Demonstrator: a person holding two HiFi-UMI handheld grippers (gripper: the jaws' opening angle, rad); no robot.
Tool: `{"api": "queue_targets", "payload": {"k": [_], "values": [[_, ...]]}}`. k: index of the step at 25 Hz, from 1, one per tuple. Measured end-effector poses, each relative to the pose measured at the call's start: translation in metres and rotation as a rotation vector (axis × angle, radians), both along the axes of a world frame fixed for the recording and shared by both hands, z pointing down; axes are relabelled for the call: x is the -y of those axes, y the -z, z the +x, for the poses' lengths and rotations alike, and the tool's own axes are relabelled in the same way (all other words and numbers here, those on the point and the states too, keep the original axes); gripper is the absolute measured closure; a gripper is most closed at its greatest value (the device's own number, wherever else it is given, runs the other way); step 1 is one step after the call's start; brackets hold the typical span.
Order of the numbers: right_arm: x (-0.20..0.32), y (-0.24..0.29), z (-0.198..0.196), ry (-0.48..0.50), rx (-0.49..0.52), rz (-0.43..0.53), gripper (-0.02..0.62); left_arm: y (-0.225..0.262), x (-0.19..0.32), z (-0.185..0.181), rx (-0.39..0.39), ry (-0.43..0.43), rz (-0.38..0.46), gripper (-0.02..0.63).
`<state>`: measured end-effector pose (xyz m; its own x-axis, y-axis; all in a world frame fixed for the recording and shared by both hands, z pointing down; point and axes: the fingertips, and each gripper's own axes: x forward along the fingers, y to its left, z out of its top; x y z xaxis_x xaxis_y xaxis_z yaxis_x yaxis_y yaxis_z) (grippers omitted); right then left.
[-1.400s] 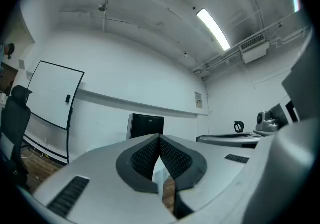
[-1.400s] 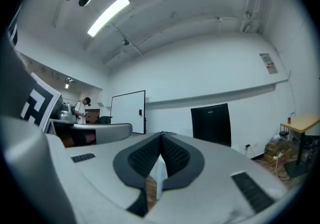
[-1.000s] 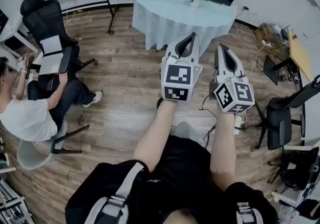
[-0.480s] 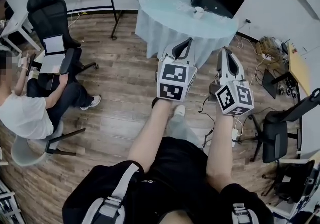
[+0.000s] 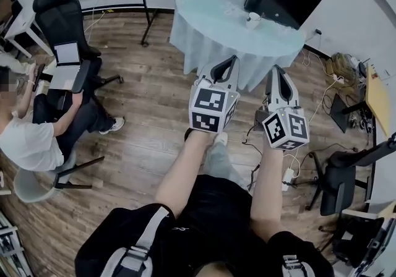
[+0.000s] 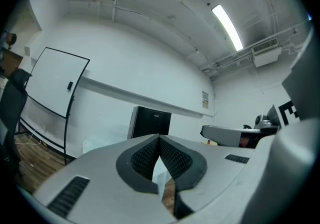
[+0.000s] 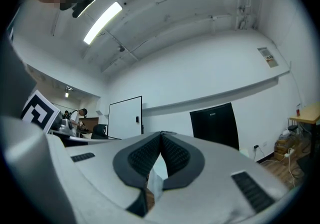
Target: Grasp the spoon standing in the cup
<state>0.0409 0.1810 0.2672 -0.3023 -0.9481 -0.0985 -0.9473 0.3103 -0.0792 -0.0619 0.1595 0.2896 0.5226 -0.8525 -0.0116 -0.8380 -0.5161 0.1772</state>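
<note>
I'm carrying the left gripper and right gripper clenched, empty, because the cup is sitting well ahead of both on the table; its spoon is too small to see.

Bright ceiling tubes, fisheye-warped edges

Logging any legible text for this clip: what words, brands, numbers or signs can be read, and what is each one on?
Nothing here can be read as words.
Black cabinet: small light mark near its top, too small to read.
Wall notice: print too small to read.
Wall sign: blurred, unreadable.
Marker cubes: black-and-white square patterns only, no words or numbers.
</note>
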Motion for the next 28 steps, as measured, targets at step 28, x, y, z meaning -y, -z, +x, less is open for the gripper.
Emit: {"api": "queue_targets", "payload": {"k": [28], "values": [[0.211,-0.076,0.109,0.137,-0.026,-0.206,0.591,-0.069,0.215,0.106,0.095,0.13,-0.135,0.592]]}}
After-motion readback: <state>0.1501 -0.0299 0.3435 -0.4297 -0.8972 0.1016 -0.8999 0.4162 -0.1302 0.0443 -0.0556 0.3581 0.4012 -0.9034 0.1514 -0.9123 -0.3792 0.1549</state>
